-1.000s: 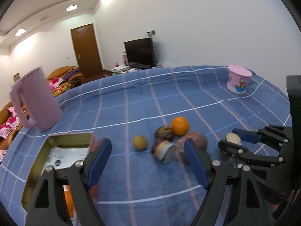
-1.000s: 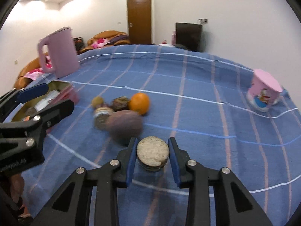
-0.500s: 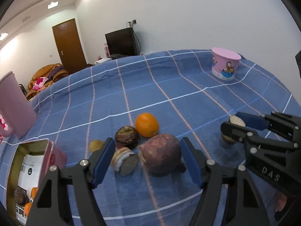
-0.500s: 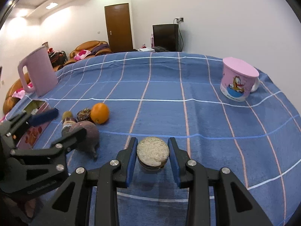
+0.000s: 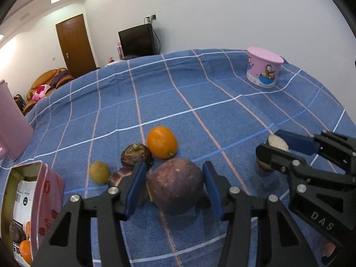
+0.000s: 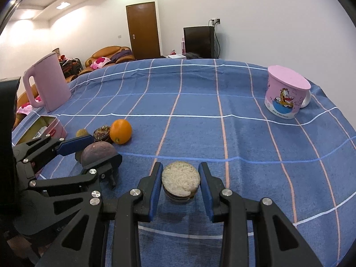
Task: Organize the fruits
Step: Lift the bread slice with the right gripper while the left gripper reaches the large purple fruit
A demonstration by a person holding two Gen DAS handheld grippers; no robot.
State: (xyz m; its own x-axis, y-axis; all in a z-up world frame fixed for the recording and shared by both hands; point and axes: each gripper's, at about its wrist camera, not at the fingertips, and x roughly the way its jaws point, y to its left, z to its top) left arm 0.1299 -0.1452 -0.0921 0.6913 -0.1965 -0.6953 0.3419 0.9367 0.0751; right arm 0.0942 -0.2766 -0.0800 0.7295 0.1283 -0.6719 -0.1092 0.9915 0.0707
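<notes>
My left gripper (image 5: pixel 174 183) is open, its fingers on either side of a large purple passion fruit (image 5: pixel 175 185) on the blue checked cloth. Behind it lie an orange (image 5: pixel 162 142), a dark wrinkled fruit (image 5: pixel 136 156), a cut half fruit (image 5: pixel 121 176) and a small green fruit (image 5: pixel 99 172). My right gripper (image 6: pixel 180 183) is open around a cut half fruit (image 6: pixel 180 182) with its white flesh up; small gaps show on both sides. The pink tin box (image 5: pixel 29 209) at the left holds several fruits.
A pink cartoon cup (image 6: pixel 286 92) stands at the far right of the table. A pink jug (image 6: pixel 50 83) stands at the far left. The right gripper (image 5: pixel 276 146) shows at the right in the left wrist view, the left gripper (image 6: pixel 98 153) at the left in the right wrist view.
My left gripper has swung right from the tin box and come forward around the purple fruit. My right gripper has opened slightly around the half fruit.
</notes>
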